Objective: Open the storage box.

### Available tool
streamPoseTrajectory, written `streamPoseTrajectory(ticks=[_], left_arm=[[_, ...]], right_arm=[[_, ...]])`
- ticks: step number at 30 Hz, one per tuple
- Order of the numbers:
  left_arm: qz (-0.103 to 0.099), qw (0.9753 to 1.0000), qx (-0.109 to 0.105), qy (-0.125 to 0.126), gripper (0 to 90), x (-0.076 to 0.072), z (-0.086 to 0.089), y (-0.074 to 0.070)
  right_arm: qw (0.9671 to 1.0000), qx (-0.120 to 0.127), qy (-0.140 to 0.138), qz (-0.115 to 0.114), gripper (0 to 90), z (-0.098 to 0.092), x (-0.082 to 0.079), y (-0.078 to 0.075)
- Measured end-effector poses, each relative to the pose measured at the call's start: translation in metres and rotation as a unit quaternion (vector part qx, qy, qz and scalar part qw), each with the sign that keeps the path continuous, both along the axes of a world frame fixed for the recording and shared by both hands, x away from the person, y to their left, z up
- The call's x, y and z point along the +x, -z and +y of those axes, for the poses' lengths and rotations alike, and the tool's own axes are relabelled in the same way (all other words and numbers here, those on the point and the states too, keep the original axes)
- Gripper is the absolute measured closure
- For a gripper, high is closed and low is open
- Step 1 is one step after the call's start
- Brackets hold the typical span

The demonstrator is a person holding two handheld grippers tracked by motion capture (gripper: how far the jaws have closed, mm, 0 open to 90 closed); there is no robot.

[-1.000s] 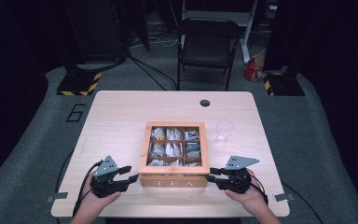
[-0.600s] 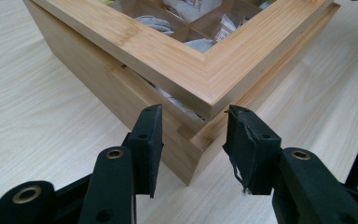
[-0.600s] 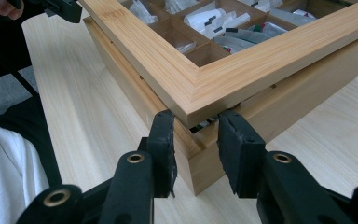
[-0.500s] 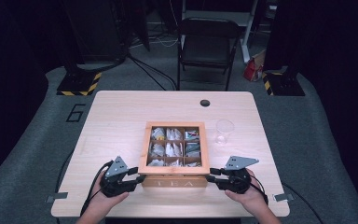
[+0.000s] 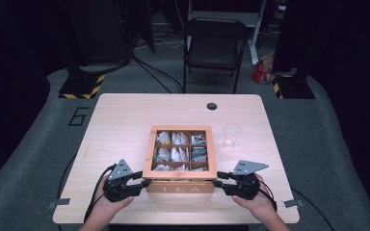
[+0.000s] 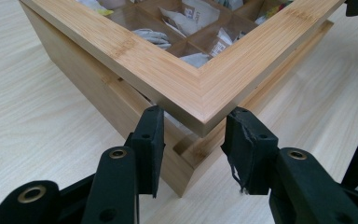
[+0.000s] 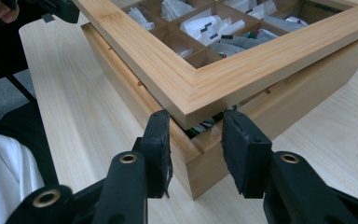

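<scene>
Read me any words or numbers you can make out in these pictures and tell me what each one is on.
"TEA": on the front face of the wooden box, high view.
"6": on the grey floor mat left of the table.
Print on the tea bags inside the box: too small and blurred to read.

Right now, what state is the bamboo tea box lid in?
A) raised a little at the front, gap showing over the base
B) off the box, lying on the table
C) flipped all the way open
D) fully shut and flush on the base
A: in both gripper views the glass-windowed bamboo lid sits lifted above the bamboo box base at its front corners, with a gap between them, and the left tool and right tool each straddle a corner.
</scene>
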State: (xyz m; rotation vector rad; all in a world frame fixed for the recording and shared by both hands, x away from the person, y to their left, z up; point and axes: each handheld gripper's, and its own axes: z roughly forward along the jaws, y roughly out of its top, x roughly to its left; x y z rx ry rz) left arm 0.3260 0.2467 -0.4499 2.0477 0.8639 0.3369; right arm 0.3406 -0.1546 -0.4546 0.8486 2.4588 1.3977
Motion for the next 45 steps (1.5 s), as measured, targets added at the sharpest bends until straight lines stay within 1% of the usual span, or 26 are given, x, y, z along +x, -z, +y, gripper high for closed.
streamPoseTrajectory(ticks=[1,3,6,7,8,9,11,13,14,15,16,17,18,20,24,25,27,29,31,33,34,36,40,43,44,45], left_arm=[[0.001,1.0,-0.005,-0.003,57.8,0.0,-0.001,0.0],[0.001,1.0,-0.004,-0.002,57.8,0.0,0.0,-0.003],[-0.004,1.0,-0.002,-0.002,57.7,0.001,0.0,-0.007],[-0.002,1.0,-0.002,0.0,57.6,0.001,0.001,-0.008],[-0.007,1.0,-0.004,-0.004,57.6,0.002,0.001,-0.009],[-0.002,1.0,-0.002,0.0,57.6,0.002,0.002,-0.012],[-0.002,1.0,-0.002,-0.001,57.7,0.003,0.002,-0.014],[-0.002,1.0,-0.005,-0.002,57.7,0.004,0.002,-0.016],[0.002,1.0,-0.008,0.0,57.7,0.004,0.003,-0.018],[0.003,1.0,-0.009,0.001,57.8,0.005,0.003,-0.019],[0.002,0.9999,-0.011,0.0,57.8,0.006,0.003,-0.02],[0.006,0.9999,-0.013,0.002,58.1,0.006,0.004,-0.021],[0.002,0.9999,-0.013,-0.002,58.1,0.006,0.004,-0.022],[0.005,0.9999,-0.013,0.0,58.6,0.007,0.004,-0.025],[0.003,1.0,-0.006,-0.002,58.6,0.01,0.003,-0.03],[0.003,1.0,0.0,0.001,58.2,0.01,0.003,-0.031],[0.001,1.0,0.007,0.001,56.9,0.01,0.003,-0.033],[0.001,1.0,0.008,0.001,56.8,0.01,0.003,-0.033],[-0.002,1.0,0.004,-0.004,56.8,0.01,0.003,-0.034],[-0.008,0.9999,0.004,-0.005,56.6,0.01,0.003,-0.036],[-0.012,0.9999,0.005,-0.004,56.6,0.011,0.003,-0.038],[-0.014,0.9999,0.004,-0.005,56.5,0.011,0.002,-0.041],[-0.023,0.9997,0.009,-0.005,56.5,0.012,0.002,-0.048],[-0.034,0.9994,0.011,-0.004,56.5,0.013,0.002,-0.053],[-0.036,0.9993,0.014,-0.004,56.4,0.014,0.002,-0.054],[-0.033,0.9994,0.012,-0.003,56.4,0.014,0.002,-0.055]], right_arm=[[1.0,0.001,0.002,-0.001,60.6,0.0,0.0,-0.001],[1.0,0.003,0.007,0.0,58.2,-0.001,0.001,-0.002],[0.9999,0.003,0.01,-0.001,58.2,-0.001,0.001,-0.006],[0.9999,0.002,0.01,-0.003,58.2,-0.001,0.001,-0.007],[0.9999,0.003,0.01,-0.005,58.3,-0.001,0.001,-0.009],[0.9999,0.001,0.012,-0.005,58.3,-0.001,0.001,-0.01],[0.9999,0.001,0.013,-0.006,58.4,-0.001,0.001,-0.014],[0.9999,0.002,0.013,-0.005,58.5,-0.001,0.001,-0.016],[0.9999,0.002,0.015,-0.005,58.8,0.0,0.002,-0.017],[0.9999,0.004,0.011,-0.005,59.3,0.0,0.002,-0.019],[0.9998,0.007,0.016,-0.003,59.5,0.0,0.002,-0.02],[0.9998,0.011,0.015,-0.001,59.3,0.0,0.002,-0.022],[0.9998,0.011,0.015,-0.001,59.3,0.0,0.002,-0.022],[0.9998,0.012,0.013,-0.003,59.3,0.0,0.003,-0.025],[0.9998,0.015,0.012,-0.008,59.0,-0.001,0.003,-0.031],[0.9997,0.017,0.013,-0.011,59.4,-0.001,0.003,-0.034],[0.9994,0.028,0.017,-0.015,59.7,-0.002,0.004,-0.039],[0.9991,0.035,0.019,-0.018,59.7,-0.003,0.005,-0.043],[0.9993,0.028,0.014,-0.019,58.7,-0.003,0.007,-0.045],[0.9996,0.024,0.01,-0.007,56.3,-0.003,0.008,-0.044],[0.9997,0.02,0.008,-0.009,55.4,-0.003,0.008,-0.044],[0.9998,0.011,0.016,-0.01,54.8,-0.003,0.008,-0.043],[0.9997,0.011,0.02,-0.014,54.2,-0.003,0.01,-0.044],[0.9994,0.013,0.026,-0.017,53.7,-0.003,0.013,-0.047],[0.9994,0.013,0.025,-0.022,53.7,-0.003,0.014,-0.049],[0.9993,0.013,0.027,-0.022,53.7,-0.002,0.014,-0.051]])
